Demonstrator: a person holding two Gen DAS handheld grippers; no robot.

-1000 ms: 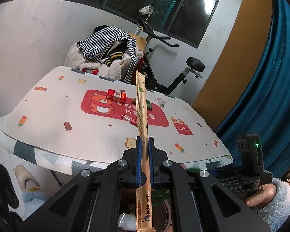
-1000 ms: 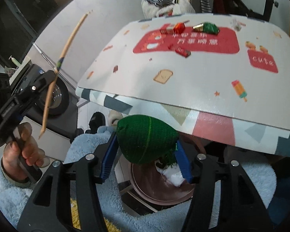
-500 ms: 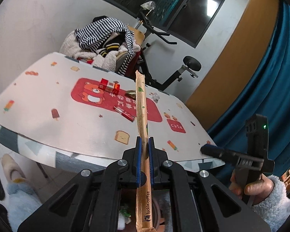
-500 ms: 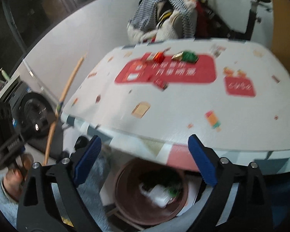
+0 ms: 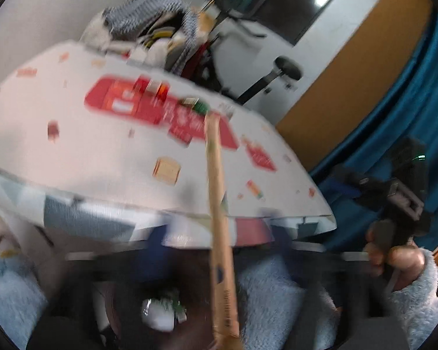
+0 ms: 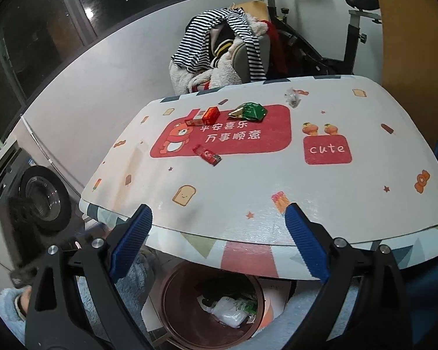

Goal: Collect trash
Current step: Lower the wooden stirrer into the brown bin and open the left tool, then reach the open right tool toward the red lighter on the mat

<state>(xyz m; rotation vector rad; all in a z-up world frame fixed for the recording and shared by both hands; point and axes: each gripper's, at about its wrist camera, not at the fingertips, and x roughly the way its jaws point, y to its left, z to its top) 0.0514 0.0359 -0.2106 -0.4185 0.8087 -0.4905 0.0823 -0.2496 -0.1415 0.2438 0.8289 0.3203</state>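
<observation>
The left wrist view is motion-blurred. A long brown paper straw sleeve (image 5: 219, 233) stands upright between the jaws of my left gripper (image 5: 216, 245). Those jaws are opening, and their blue fingers (image 5: 151, 250) are smeared wide apart, clear of the sleeve. Below it is the brown bin (image 5: 116, 315) with a white wad inside. My right gripper (image 6: 217, 240) is open and empty over the table edge, above the bin (image 6: 166, 291). On the table (image 6: 335, 204) lie a red box (image 6: 203, 115), a green wrapper (image 6: 249, 110), a red wrapper (image 6: 207, 154) and a clear wrapper (image 6: 292, 97).
A chair heaped with striped clothes (image 6: 227, 49) and an exercise bike (image 6: 356, 29) stand behind the table. A washing machine (image 6: 41, 198) is on the left, a blue curtain (image 5: 408, 116) on the right. A hand in a fluffy sleeve (image 5: 400, 262) holds the right gripper.
The right gripper opened and dropped a green ball into the bin, then lifted toward the table. The left gripper sank over the bin and its jaws spread off the straw sleeve.
</observation>
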